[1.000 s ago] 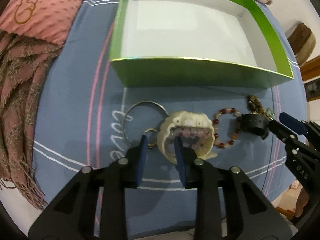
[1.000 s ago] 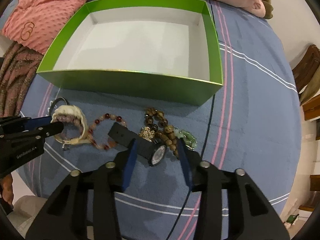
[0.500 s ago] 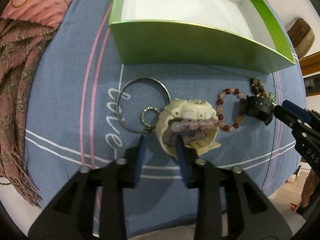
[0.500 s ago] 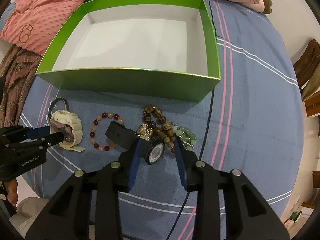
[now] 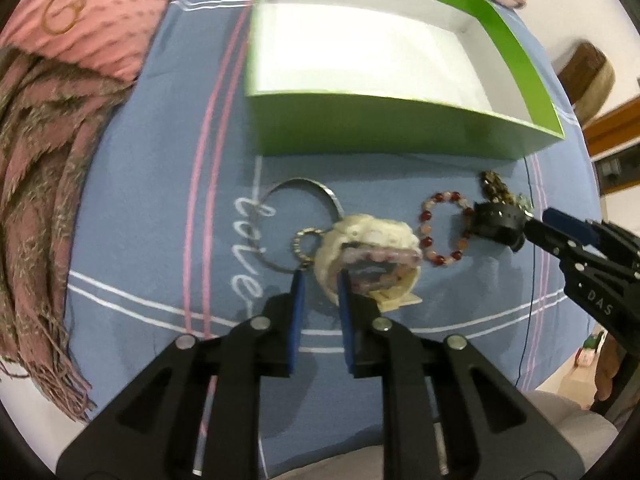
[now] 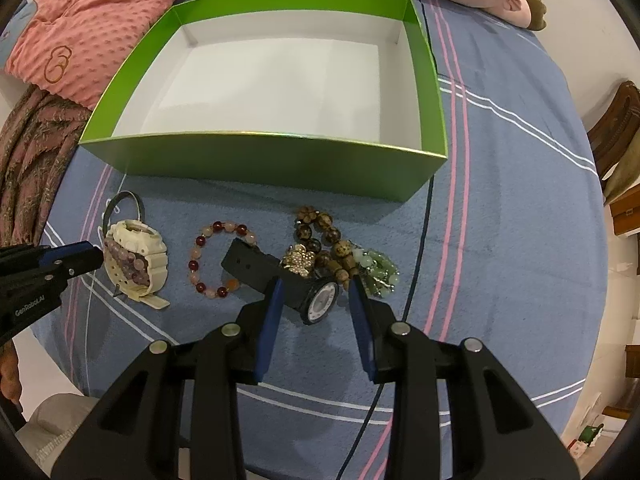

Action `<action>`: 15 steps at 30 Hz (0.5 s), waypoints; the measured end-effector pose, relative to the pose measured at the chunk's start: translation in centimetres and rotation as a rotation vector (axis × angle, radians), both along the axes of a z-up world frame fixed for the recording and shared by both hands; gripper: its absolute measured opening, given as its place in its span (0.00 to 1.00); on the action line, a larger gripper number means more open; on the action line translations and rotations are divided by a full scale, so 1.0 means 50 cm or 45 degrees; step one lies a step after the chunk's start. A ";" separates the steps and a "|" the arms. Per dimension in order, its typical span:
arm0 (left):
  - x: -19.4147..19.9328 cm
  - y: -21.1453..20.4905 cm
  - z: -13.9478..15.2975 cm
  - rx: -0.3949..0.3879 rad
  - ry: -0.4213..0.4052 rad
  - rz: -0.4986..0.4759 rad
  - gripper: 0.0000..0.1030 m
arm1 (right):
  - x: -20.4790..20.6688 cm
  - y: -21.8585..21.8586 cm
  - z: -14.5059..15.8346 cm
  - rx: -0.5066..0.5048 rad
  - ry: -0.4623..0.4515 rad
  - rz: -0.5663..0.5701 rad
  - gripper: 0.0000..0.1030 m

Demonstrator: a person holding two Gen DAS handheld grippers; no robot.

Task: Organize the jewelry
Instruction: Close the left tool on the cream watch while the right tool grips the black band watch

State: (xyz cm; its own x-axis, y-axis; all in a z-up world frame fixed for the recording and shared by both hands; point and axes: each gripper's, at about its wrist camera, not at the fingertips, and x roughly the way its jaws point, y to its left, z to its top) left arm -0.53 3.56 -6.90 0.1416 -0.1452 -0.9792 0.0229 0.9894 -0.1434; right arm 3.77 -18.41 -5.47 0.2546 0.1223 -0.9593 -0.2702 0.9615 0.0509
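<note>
Cream resin, the chunky band of the cream watch [image 5: 366, 254], sits between the fingers of my left gripper [image 5: 321, 286]; the jaws have just been closing and now pinch its near-left edge, though blur keeps me from swearing that both pads press firmly. A strand of pale purple beads [image 5: 384, 258] lies tucked inside the watch's loop, so I judge it will travel along. From that gripper the green box [image 5: 400, 128] stands at twelve o'clock, its near wall running nine to three across my path, so the coming move, as I read it, is up over that wall and forward onto the white floor inside, which holds nothing yet. A thin silver bangle [image 5: 304, 224] and a small ring [image 5: 306, 242] lie touching the watch at about ten o'clock and could snag as it lifts.

My right gripper [image 6: 316, 300] has its fingers apart, straddling the black watch [image 6: 296, 284], whose dial sits between them and whose strap runs off toward ten o'clock; I see no pad touching it. Beyond it, at twelve to one o'clock, are the wooden beads [image 6: 324, 232] and jade-green beads [image 6: 376, 268], with the red bead bracelet [image 6: 218, 258] at ten. My left hand is nearer to finishing its pick.
</note>
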 end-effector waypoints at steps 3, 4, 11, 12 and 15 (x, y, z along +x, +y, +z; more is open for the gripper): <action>0.009 -0.008 -0.041 0.031 0.052 -0.007 0.17 | -0.001 0.000 0.000 -0.001 -0.003 0.002 0.34; 0.008 -0.010 -0.045 0.030 0.062 -0.005 0.19 | -0.002 0.000 0.001 -0.001 -0.004 0.002 0.34; 0.002 -0.015 -0.073 -0.039 0.118 0.003 0.29 | -0.006 -0.012 0.006 0.013 -0.001 -0.031 0.34; 0.002 -0.014 -0.073 -0.054 0.119 0.005 0.24 | -0.005 -0.011 0.004 0.013 0.001 -0.033 0.34; 0.003 -0.011 -0.063 -0.012 0.089 0.008 0.12 | -0.008 -0.011 0.003 0.014 0.006 -0.032 0.34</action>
